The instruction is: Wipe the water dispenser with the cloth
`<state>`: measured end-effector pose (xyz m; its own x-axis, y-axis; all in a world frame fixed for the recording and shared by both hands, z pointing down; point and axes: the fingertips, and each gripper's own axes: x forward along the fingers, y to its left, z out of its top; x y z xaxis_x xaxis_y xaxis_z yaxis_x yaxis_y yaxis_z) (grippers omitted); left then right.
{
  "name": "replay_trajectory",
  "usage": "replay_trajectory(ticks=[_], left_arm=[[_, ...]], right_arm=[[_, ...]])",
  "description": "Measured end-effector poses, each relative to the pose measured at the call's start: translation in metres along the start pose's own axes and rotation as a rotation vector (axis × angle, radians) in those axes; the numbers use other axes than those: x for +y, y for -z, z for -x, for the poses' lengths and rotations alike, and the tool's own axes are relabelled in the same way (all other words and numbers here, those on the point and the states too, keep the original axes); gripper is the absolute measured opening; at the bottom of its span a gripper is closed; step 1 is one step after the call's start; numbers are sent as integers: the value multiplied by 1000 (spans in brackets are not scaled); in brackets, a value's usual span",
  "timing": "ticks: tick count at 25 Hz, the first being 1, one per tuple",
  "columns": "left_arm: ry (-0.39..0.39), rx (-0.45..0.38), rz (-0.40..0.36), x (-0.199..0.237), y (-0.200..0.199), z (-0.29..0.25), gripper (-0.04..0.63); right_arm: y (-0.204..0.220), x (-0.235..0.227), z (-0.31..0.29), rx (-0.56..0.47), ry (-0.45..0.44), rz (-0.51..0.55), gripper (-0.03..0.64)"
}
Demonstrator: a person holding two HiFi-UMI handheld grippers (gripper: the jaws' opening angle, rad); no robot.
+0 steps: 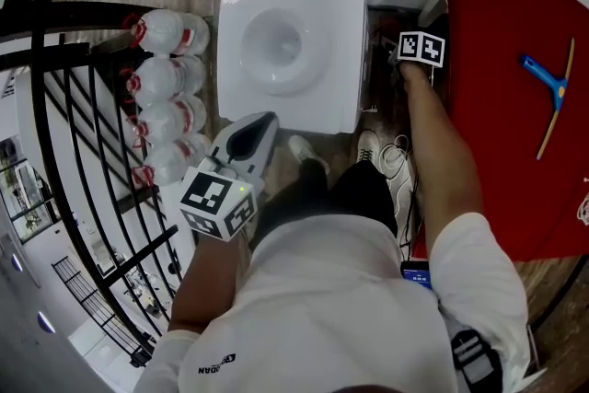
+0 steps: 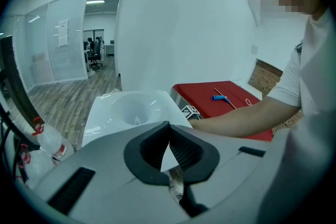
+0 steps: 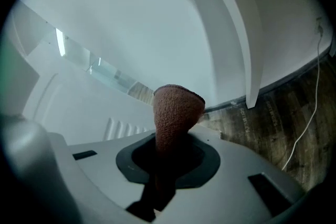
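- In the right gripper view, my right hand-held gripper is clenched on the cloth. A brown folded end of the cloth sticks up out of the jaws.
- Past the cloth that view shows a white ribbed panel, floorboards and a thin white cable. I cannot tell whether the cloth touches the panel.
- The head view shows no cloth. It shows only the right gripper's marker cube, low in the gap between the dispenser and the table, with my forearm reaching down to it.
- In the left gripper view, my left hand-held gripper is clenched with its tips meeting and nothing between them. It is raised on the near side of the dispenser's top.
- The left gripper view also shows the right cube just beside the dispenser's right edge, at the end of my arm.
- Water bottles lie stacked on a rack left of the dispenser, with a black railing further left.
- A blue squeegee lies on the red table, well apart from both grippers.
- My shoes stand on the floor near the dispenser, with the white cable beside them.
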<state>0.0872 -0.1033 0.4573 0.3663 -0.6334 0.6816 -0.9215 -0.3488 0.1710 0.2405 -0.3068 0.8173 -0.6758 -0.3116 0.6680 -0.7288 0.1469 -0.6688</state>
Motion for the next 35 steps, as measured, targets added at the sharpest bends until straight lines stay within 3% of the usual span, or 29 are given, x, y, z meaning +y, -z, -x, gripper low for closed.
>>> replay_trajectory(ticks=[8,13,17,21,25,35], left_arm=[[10,-43,28,-4,5,8,-11],[29,-70,59,-11,1,9,-11],[29,-87,64,-16,4,12,-11],[21,-100,82,-12,5,16,-11],[14,-81,98,-11,7,17,-11],[25,-72,66,-7,28,38,-11]], right_arm=[[-18,50,78,-68,-20,153,54],[-49,108,139,-136,1,417,54],[-85,152,180,-220,104,700,54],[-108,209,190,-283,192,1000,54],[-107,244,177,-285,267,1252,54],[-88,267,164,-242,460,1579,54]])
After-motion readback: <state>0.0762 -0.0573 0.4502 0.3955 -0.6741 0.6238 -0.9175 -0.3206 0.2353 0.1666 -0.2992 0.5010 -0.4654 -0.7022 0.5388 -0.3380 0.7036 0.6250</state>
